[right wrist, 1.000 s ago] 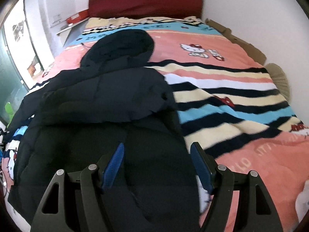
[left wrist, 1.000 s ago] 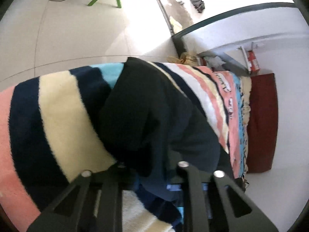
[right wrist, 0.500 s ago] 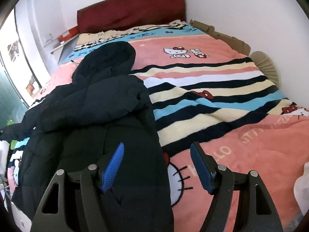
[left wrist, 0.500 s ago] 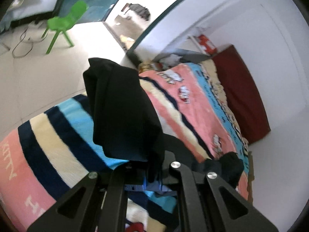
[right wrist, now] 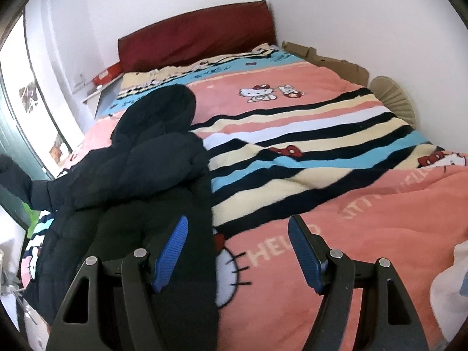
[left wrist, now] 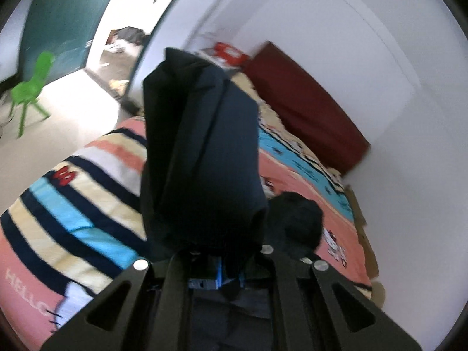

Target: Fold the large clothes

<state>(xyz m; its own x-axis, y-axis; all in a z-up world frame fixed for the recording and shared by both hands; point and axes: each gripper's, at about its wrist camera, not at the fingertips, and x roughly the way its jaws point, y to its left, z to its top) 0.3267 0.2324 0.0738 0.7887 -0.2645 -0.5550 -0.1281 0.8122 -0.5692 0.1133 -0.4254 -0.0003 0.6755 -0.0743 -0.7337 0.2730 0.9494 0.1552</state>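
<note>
A dark navy hooded puffer jacket lies lengthwise on the left half of the bed, hood toward the headboard. My left gripper is shut on one sleeve, which hangs lifted in front of the camera and hides much of the bed. That raised sleeve shows at the far left edge of the right wrist view. My right gripper is open, low over the jacket's lower right edge and the blanket, with nothing between its blue pads.
A striped pink cartoon-cat blanket covers the bed. A dark red headboard stands against the white wall. Cardboard and a beige fan-shaped thing line the right side. A green chair stands on the floor beyond the bed.
My left gripper has risen and rolled with the sleeve, lifting it clear of the blanket. My right gripper has slid right, from over the jacket's body to its right edge.
</note>
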